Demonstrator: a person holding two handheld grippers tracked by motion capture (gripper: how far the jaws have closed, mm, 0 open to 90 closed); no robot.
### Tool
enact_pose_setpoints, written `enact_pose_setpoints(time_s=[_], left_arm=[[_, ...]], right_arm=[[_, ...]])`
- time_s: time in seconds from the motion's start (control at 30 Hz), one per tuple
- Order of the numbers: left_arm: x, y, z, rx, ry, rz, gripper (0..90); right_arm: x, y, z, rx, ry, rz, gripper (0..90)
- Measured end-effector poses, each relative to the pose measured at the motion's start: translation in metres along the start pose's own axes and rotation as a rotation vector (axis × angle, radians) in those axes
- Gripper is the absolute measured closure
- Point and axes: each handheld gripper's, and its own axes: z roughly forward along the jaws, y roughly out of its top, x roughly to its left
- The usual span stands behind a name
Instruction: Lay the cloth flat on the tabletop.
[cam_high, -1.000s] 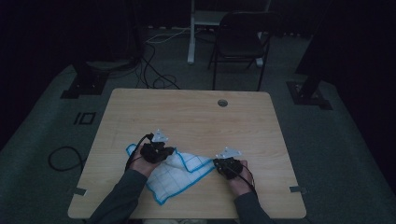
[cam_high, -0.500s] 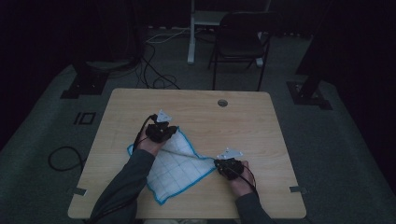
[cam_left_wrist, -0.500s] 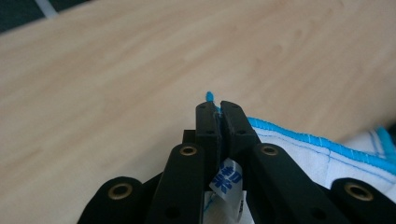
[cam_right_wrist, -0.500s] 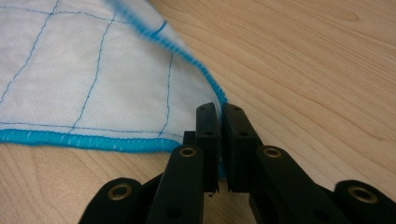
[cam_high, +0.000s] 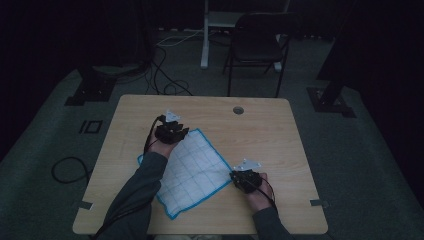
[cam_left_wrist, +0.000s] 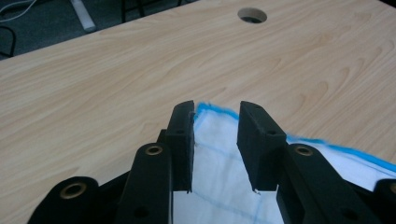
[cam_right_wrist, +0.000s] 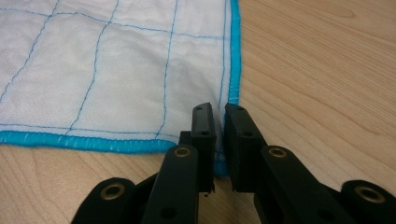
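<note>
A white cloth (cam_high: 192, 172) with a blue grid and a bright blue hem lies spread flat on the light wooden table (cam_high: 280, 135), set diamond-wise on the half nearer the person. One corner points away toward the table's far edge, another toward the near edge.

The left gripper (cam_high: 171, 131) sits at the cloth's far corner, held in the left hand (cam_high: 161, 147). In the left gripper view its jaws stand parted, one on each side of the hemmed corner (cam_left_wrist: 215, 135), with a clear gap between them; the cloth lies between and under the pads, not pinched (whether the tips touch the fabric cannot be told).

The right gripper (cam_high: 245, 179) sits at the cloth's right-hand corner, held in the right hand (cam_high: 257, 192). In the right gripper view its jaws are drawn close together on the blue hem (cam_right_wrist: 233, 60) at that corner, the edge passing into the narrow slit between the pads; the corner is clamped.

A round cable hole (cam_high: 238, 110) shows in the tabletop beyond the cloth, well apart from both grippers. A dark folding chair (cam_high: 257, 47) stands on the floor behind the table.
</note>
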Motion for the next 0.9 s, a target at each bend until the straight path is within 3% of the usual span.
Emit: enact_pose_setpoints(time_s=[0.03,0.33,0.37,0.4,0.53,0.63,0.7,0.73,0.8,0.87,0.9], left_arm=[[0.000,0.000,0.000,0.000,0.000,0.000,66.9],[0.020,-0.055,-0.007,0.144,0.025,0.002,72.9],[0.020,-0.055,-0.007,0.144,0.025,0.002,73.2],[0.024,-0.065,-0.006,0.170,0.029,-0.005,73.6],[0.029,-0.079,-0.005,0.193,0.032,-0.028,73.8],[0.030,-0.084,-0.005,0.194,0.031,-0.036,73.7],[0.030,-0.085,-0.005,0.190,0.030,-0.039,73.7],[0.030,-0.087,-0.005,0.182,0.030,-0.049,73.7],[0.030,-0.087,-0.005,0.181,0.031,-0.051,73.7],[0.029,-0.087,-0.005,0.177,0.036,-0.048,73.8],[0.028,-0.088,-0.005,0.173,0.038,-0.050,73.8]], right_arm=[[0.000,0.000,0.000,0.000,0.000,0.000,83.0],[-0.001,0.001,0.001,0.001,0.002,-0.004,84.8],[-0.001,0.001,0.001,0.001,0.002,-0.004,84.8],[-0.002,0.002,0.002,0.002,-0.005,-0.001,84.9],[-0.002,0.004,0.002,0.011,-0.028,0.013,81.2],[0.008,0.007,0.001,-0.004,-0.031,0.017,69.0],[0.013,0.008,0.001,-0.007,-0.037,0.007,66.3],[0.026,0.012,0.000,-0.030,-0.024,-0.004,62.8],[0.031,0.013,0.000,-0.037,-0.012,-0.010,61.9],[0.049,0.019,0.003,-0.052,0.051,-0.021,59.8],[0.049,0.019,0.003,-0.052,0.051,-0.021,59.8]])
